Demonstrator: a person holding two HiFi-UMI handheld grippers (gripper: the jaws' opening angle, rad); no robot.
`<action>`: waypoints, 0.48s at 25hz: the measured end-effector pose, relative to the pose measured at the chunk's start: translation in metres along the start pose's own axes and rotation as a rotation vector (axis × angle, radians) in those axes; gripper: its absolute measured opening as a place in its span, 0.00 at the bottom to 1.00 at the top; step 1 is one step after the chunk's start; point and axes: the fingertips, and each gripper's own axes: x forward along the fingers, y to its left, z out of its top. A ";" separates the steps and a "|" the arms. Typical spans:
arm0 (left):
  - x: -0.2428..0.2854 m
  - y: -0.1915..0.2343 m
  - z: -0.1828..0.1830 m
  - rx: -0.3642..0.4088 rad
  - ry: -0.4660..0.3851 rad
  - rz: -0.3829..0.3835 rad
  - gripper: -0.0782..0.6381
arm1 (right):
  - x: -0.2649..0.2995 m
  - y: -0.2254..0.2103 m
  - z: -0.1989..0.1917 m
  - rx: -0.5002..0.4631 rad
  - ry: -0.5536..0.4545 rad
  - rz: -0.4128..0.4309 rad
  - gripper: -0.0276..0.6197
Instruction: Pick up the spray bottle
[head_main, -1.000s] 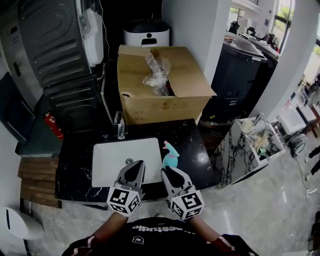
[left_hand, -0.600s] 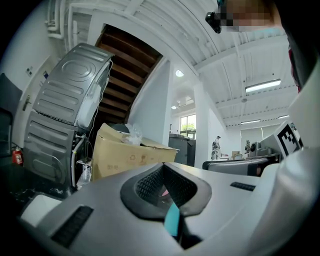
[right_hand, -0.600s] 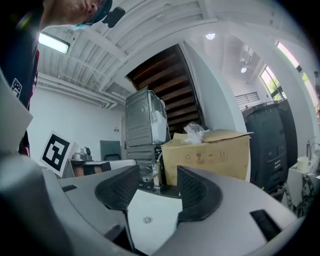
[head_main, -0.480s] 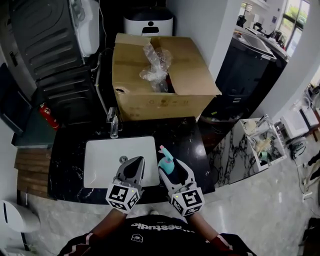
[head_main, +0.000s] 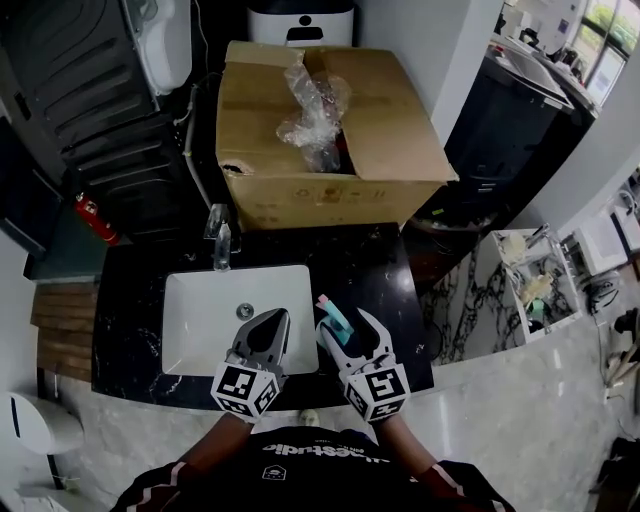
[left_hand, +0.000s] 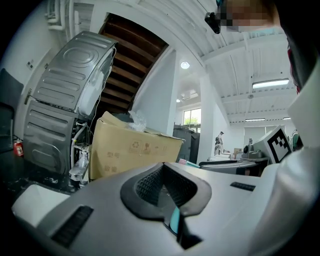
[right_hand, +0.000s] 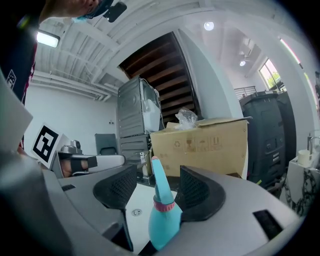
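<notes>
The spray bottle (head_main: 337, 319), teal with a pink collar and nozzle, stands on the black counter right of the sink. My right gripper (head_main: 347, 322) is open around it. Its jaws have just been opening, and the bottle is between them. In the right gripper view the bottle (right_hand: 162, 217) rises between the two ribbed pads (right_hand: 118, 188), close to the right one but not squeezed. My left gripper (head_main: 271, 323) hovers over the sink's front right corner with its jaws together. In the left gripper view the dark pads (left_hand: 150, 185) meet, leaving only a teal sliver behind them.
A white sink basin (head_main: 200, 310) with a faucet (head_main: 221, 245) is set in the black marble counter (head_main: 385, 265). A large open cardboard box (head_main: 330, 130) stands behind it. A red fire extinguisher (head_main: 90, 217) is at the left. The counter's front edge lies just under the grippers.
Both grippers have moved forward and down over the counter. The right jaws, together a second ago, have spread and now straddle the spray bottle. The left jaws stay together.
</notes>
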 end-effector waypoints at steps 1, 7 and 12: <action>0.002 0.001 -0.004 0.001 0.005 0.002 0.13 | 0.004 -0.003 -0.003 0.003 0.000 0.003 0.45; 0.008 0.014 -0.015 0.018 0.022 0.013 0.13 | 0.029 -0.005 -0.018 0.020 0.003 0.041 0.45; 0.007 0.020 -0.013 0.025 0.024 0.022 0.13 | 0.032 -0.010 -0.019 0.003 0.001 0.024 0.32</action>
